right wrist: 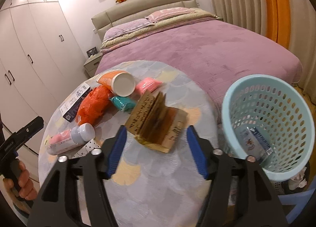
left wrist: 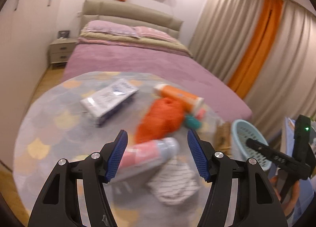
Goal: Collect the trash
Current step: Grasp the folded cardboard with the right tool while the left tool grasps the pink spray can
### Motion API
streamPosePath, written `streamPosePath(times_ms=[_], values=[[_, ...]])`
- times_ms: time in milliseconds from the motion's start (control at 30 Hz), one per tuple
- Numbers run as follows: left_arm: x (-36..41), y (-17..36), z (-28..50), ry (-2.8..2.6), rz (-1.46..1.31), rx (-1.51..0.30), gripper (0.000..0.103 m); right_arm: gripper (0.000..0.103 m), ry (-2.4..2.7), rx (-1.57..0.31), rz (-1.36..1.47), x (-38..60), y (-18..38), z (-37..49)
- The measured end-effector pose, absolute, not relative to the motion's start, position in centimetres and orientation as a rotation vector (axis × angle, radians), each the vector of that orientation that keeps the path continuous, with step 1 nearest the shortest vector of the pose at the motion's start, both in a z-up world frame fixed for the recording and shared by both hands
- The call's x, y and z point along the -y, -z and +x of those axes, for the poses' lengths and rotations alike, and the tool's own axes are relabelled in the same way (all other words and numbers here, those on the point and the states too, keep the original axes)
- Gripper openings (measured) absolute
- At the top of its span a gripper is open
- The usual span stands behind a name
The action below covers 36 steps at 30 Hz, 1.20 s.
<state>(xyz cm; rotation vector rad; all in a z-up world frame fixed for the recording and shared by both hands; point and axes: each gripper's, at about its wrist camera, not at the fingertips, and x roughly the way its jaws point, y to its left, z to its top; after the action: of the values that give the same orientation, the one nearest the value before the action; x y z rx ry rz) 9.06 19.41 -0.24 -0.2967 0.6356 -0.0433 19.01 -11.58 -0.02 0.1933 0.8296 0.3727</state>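
A round table (right wrist: 154,187) holds trash. A pink bottle with a pale cap (left wrist: 148,153) (right wrist: 69,138) lies between the open fingers of my left gripper (left wrist: 157,154). An orange crumpled bag (left wrist: 160,120) (right wrist: 92,106), an orange cup (right wrist: 116,82), a white-and-blue box (left wrist: 108,98) and pink and teal packets (right wrist: 136,94) lie beyond. My right gripper (right wrist: 156,150) is open and empty over an open brown booklet (right wrist: 156,122). A light blue basket (right wrist: 276,112) at the right holds a small packet (right wrist: 254,144).
A bed with a purple cover (right wrist: 197,49) stands behind the table. White wardrobes (right wrist: 29,49) are on the left, curtains (left wrist: 256,49) on the right. A patterned white item (left wrist: 173,185) lies near the bottle. A blue chair (right wrist: 296,203) is under the basket.
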Motion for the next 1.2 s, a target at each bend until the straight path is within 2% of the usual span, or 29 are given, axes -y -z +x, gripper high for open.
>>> streamPosePath(times_ms=[100,233,467,667,800,867,900,933,1133,1200], values=[[-22.1,0.9,8.7,-0.023,-0.291,-0.652,0.063,0.064,-0.373,-0.841,0.173,10.0,0.7,19.6],[-24.8,2.4,9.5,-0.061,-0.311,-0.694,0.062,0.075,-0.306,-0.848,0.120,7.6,2.1,20.6],[-25.2,5.0,11.2,0.001,-0.328,-0.791,0.062,0.075,-0.275,-0.859,0.038,4.6,3.9,22.0],[-23.3,5.0,9.6,0.078,-0.292,-0.831,0.062,0.075,-0.277,-0.877,0.028,4.6,4.9,23.2],[-21.8,5.0,8.1,0.154,-0.274,-0.860,0.062,0.060,-0.283,-0.879,0.051,5.3,5.0,23.5],[-20.9,4.9,7.6,0.188,-0.257,-0.870,0.062,0.047,-0.295,-0.890,0.061,5.6,5.1,23.6],[-20.5,4.9,7.4,0.199,-0.242,-0.876,0.062,0.035,-0.311,-0.901,0.071,5.7,5.2,23.7],[-20.1,4.9,7.3,0.204,-0.229,-0.882,0.062,0.029,-0.316,-0.904,0.073,5.8,5.3,23.7],[-18.2,5.4,8.0,0.169,-0.109,-0.917,0.064,0.010,-0.338,-0.904,0.057,5.6,5.3,22.8],[-17.8,5.6,8.4,0.162,-0.086,-0.931,0.064,0.010,-0.346,-0.904,0.052,5.5,5.3,22.4]])
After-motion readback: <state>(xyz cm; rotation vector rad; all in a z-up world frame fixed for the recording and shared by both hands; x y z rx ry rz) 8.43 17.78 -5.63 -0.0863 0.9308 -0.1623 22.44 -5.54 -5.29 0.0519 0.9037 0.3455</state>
